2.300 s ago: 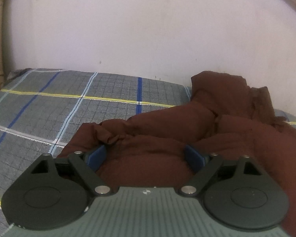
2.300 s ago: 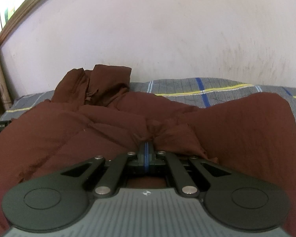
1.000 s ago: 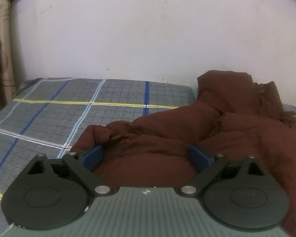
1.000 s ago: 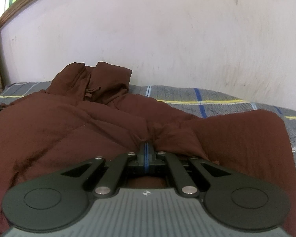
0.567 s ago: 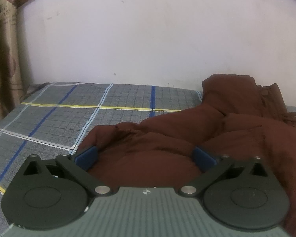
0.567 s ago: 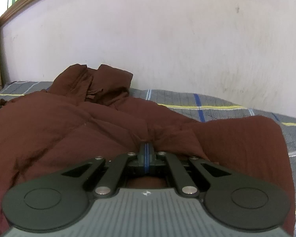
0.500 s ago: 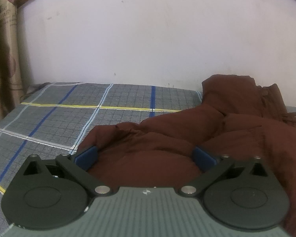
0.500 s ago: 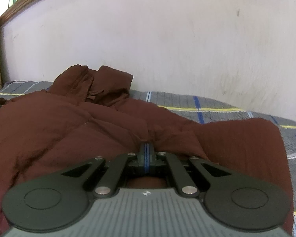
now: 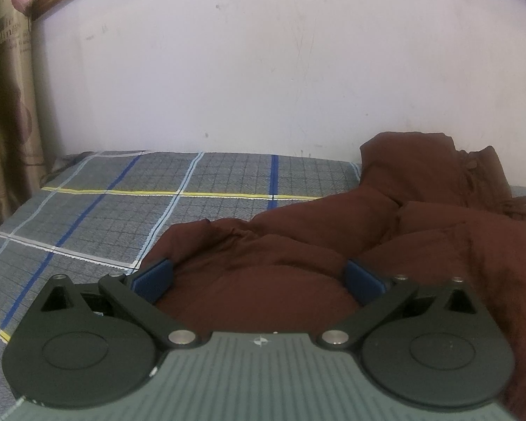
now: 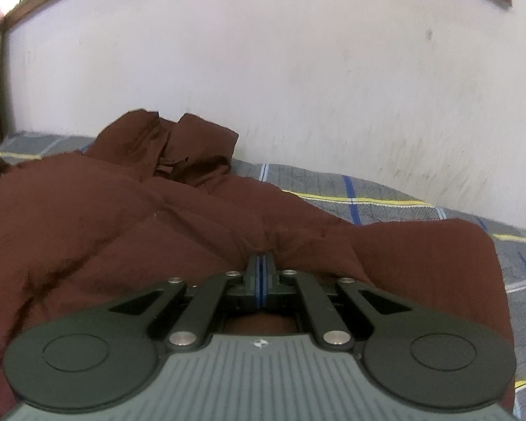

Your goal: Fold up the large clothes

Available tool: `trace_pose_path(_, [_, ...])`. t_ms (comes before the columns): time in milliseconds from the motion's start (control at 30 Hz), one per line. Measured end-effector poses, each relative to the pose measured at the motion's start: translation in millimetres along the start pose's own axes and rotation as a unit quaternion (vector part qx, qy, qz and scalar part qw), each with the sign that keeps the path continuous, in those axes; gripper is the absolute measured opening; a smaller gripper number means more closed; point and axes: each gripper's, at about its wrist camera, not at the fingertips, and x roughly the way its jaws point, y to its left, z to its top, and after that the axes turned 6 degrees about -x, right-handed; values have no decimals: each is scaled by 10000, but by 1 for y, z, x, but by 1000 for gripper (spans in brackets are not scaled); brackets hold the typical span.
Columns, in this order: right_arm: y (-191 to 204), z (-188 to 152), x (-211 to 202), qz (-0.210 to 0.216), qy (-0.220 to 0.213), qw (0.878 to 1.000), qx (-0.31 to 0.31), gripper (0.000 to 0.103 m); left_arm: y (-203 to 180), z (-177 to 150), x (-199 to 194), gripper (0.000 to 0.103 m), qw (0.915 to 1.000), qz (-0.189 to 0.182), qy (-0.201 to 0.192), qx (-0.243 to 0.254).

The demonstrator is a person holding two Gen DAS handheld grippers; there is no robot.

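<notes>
The plaid bedsheet [image 9: 122, 210] carries the brown garment [image 10: 105, 231], which lies bunched and unfolded, collar heaped at 11 o'clock in the right view. No completed fold is visible; most folding remains. The left gripper [image 9: 257, 277] has jaws spread, straddling a fabric mound. The right gripper [image 10: 260, 273] has jaws pressed together, apparently pinching a garment pleat at 12 o'clock.
</notes>
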Motion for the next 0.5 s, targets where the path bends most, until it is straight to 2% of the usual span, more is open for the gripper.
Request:
trace_pose_path(200, [1,2,2,-36,58,9999,-86,1,2,1,-4,103,10000,-39,-35,-30])
trace_pose_path(267, [-2,7,-8,6,204,9997,-130,1,6,5,-14,98,9998,-170,-92,17])
trace_pose_path(300, [-4,10,-22,-28,189,9998,-97,6,9,8,-22,93,9995,-299,-110,40])
trace_pose_path(333, [-10,12,-42,2,-35,10000,25,12,16,10,-36,92,9986,-499,-165,-22])
trace_pose_path(367, [-14,11,-68,147,-331,9992,172,32,25,12,-50,93,9974,-686,-205,-124])
trace_pose_path(400, [-17,8,-93,308,-542,9977,273,66,35,14,-66,95,9958,-875,-191,-213])
trace_pose_path(467, [-21,-6,-146,475,-884,9941,421,97,54,15,-94,97,9929,-1136,-139,-326])
trace_pose_path(500, [-23,-16,-174,586,-1028,9916,530,97,66,14,-115,98,9907,-1311,-150,-343])
